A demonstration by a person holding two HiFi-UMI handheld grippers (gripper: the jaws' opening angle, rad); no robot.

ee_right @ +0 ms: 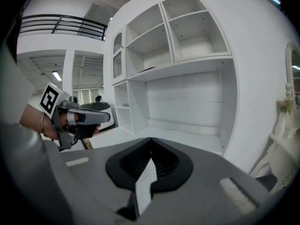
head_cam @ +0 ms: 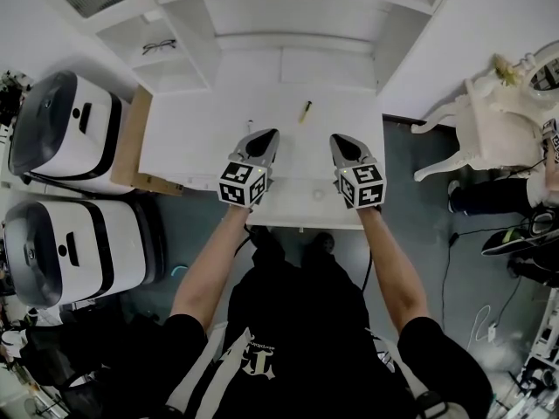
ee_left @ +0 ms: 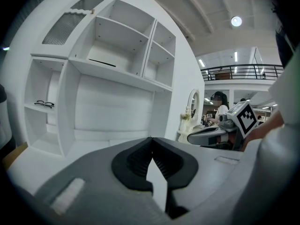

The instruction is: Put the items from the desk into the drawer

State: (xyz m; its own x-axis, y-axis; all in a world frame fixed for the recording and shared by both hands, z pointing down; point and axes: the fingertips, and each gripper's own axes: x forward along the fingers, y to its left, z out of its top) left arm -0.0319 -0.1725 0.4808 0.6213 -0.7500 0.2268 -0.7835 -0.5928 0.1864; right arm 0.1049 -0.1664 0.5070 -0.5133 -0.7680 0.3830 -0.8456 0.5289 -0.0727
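Observation:
A small yellow-and-dark pen-like item (head_cam: 306, 110) lies on the white desk (head_cam: 201, 138) toward the back. A thin small item (head_cam: 250, 126) lies just beyond my left gripper (head_cam: 265, 140). Black glasses (head_cam: 159, 46) (ee_left: 45, 104) rest on a left shelf of the hutch. Both grippers hover side by side over the desk's front half, and each is shut with nothing between its jaws. My right gripper (head_cam: 340, 141) points at the back of the desk. A small knob (head_cam: 318, 194) shows at the desk's front edge. I see no open drawer.
Two white machines with dark lids (head_cam: 65, 129) (head_cam: 74, 243) stand left of the desk, with a wooden board (head_cam: 131, 142) between them and it. An ornate white stand (head_cam: 489, 116) is at the right. The hutch's open shelves (ee_right: 187, 36) rise behind the desk.

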